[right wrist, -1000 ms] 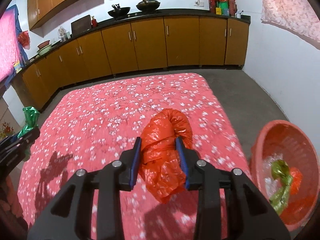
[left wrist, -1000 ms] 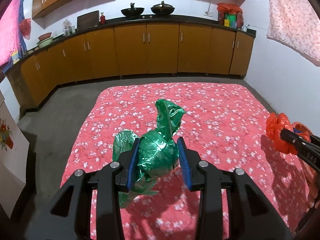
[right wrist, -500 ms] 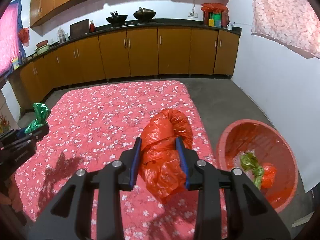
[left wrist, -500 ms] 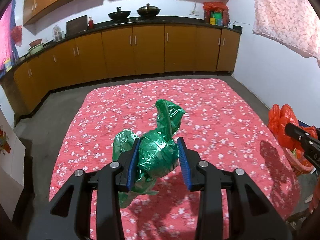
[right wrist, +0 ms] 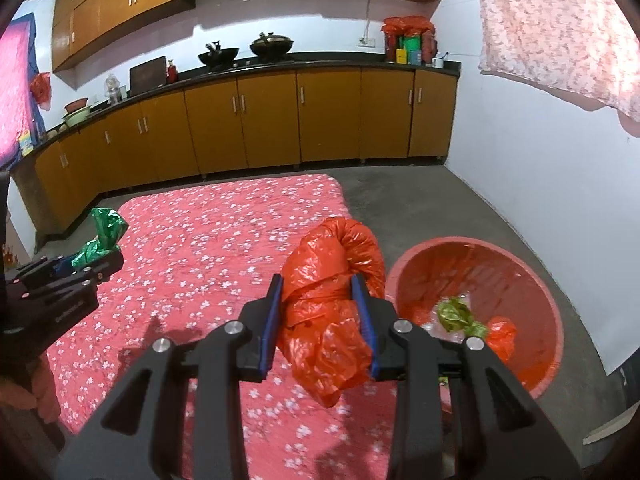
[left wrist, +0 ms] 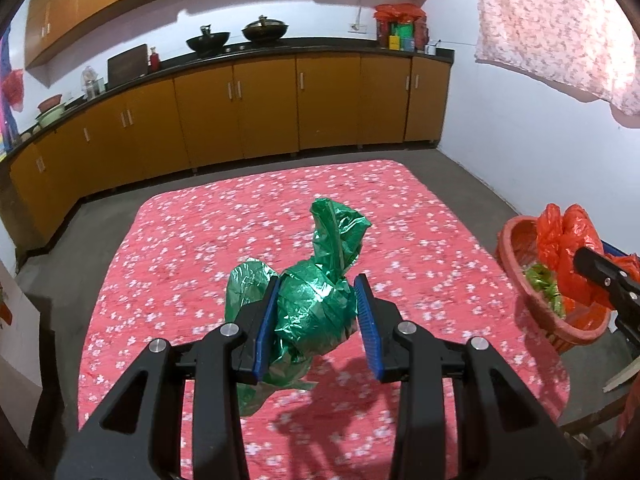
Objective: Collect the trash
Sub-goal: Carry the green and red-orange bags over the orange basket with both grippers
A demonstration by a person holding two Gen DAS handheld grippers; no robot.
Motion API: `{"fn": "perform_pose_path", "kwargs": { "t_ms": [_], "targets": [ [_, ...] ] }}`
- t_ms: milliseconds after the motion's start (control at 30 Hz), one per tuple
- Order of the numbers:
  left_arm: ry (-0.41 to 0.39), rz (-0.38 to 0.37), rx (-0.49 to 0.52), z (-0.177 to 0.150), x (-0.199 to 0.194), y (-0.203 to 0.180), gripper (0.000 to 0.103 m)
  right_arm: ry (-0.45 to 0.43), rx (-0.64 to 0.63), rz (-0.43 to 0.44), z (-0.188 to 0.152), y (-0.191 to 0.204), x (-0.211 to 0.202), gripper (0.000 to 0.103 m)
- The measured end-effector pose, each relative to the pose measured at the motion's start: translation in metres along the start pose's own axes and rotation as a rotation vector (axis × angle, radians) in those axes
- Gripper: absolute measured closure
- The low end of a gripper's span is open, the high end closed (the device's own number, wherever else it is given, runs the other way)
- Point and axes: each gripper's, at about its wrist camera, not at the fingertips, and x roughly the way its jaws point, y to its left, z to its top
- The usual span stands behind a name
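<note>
— Trash first: what does each gripper hold?
— Left gripper (left wrist: 317,312) pinches a green bag (left wrist: 316,304); right gripper (right wrist: 320,320) clamps an orange bag (right wrist: 332,300), both above the floral cloth (right wrist: 200,248).
— Room beyond the edge?
— Bare floor (right wrist: 420,204) (right side), red basket (right wrist: 552,320) beside the cloth's corner.

Each wrist camera sat close behind its jaws, looking forward and down. Both views shared the red flowered cloth (left wrist: 240,240) ahead, the red basket (right wrist: 532,280) rightward, and cabinets (right wrist: 280,120) beyond.
</note>
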Motion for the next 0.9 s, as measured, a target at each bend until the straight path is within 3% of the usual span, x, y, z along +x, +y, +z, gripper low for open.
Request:
{"fn": "perform_pose_path", "kwargs": {
  "t_ms": [900],
  "targets": [
    [-0.010,-0.212,0.163,0.013,0.007,-0.146,0.065,-0.014,0.177,-0.170,-0.026,-0.120,-0.030,0.069]
  ]
}}
